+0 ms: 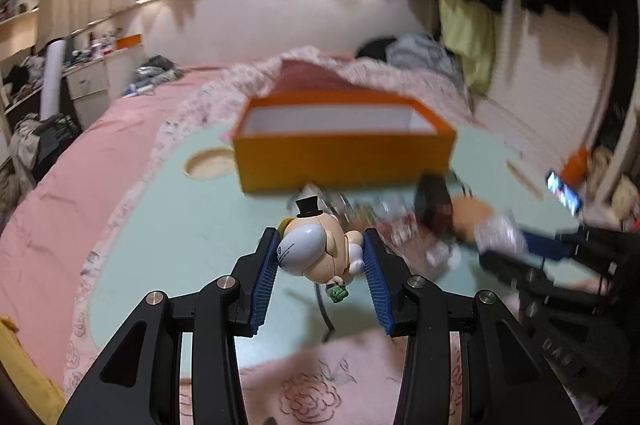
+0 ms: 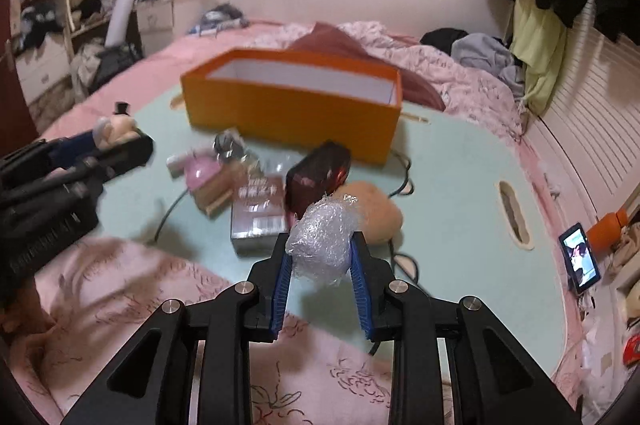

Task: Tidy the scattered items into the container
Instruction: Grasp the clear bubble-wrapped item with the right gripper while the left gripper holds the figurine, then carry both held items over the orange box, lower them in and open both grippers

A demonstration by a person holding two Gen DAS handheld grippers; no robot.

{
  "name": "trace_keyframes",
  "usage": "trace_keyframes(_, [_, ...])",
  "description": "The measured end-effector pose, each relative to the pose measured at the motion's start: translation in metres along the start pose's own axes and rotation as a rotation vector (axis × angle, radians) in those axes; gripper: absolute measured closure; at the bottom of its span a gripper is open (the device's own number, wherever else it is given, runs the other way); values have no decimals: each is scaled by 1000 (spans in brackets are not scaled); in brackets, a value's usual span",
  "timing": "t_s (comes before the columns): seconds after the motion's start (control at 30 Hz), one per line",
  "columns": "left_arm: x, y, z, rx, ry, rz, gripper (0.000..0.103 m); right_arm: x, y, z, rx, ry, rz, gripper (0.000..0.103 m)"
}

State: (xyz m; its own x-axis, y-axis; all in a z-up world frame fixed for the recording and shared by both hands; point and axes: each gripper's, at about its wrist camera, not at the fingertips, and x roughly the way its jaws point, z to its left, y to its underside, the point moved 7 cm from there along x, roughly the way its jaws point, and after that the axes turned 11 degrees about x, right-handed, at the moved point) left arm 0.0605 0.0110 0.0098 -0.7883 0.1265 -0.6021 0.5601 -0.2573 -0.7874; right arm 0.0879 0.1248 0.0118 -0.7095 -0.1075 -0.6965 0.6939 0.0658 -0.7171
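My left gripper [image 1: 322, 243] is shut on a toy figure [image 1: 316, 245] with a black top hat and holds it above the pale green table [image 1: 168, 225]. My right gripper [image 2: 322, 241] is shut on a wad of bubble wrap [image 2: 322, 237] above the table. The open orange box [image 1: 344, 145] stands ahead on the table; it also shows in the right wrist view [image 2: 296, 105], and its visible white inside is bare. Scattered before it lie a dark red case [image 2: 316, 177], a tan pad [image 2: 376, 209], a packaged box [image 2: 258, 213] and a pink item [image 2: 204, 171].
The table rests on a bed with pink bedding [image 1: 80, 153]. A black cable [image 2: 404, 169] runs across the table. A phone [image 2: 580, 257] with a lit screen stands at the right. Clothes [image 2: 488, 53] lie at the back.
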Motion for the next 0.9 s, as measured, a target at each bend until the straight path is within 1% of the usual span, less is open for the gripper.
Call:
trace_keyframes(0.03, [1, 1, -3, 15, -5, 4, 60, -1, 0, -1, 2, 0, -6, 76])
trace_keyframes(0.1, [-3, 0, -4, 23, -8, -16, 60, -7, -3, -3, 4, 16, -40, 75])
trace_keyframes(0.17, [-7, -1, -3, 19, -11, -32, 60, -12, -3, -5, -4, 24, -55, 75])
trace_keyframes(0.47, [-3, 2, -1, 2, 0, -16, 60, -11, -1, -6, -2, 18, -45, 75])
trace_keyframes(0.9, [-3, 3, -1, -3, 5, -14, 60, -13, -1, -8, 7, 11, -43, 75])
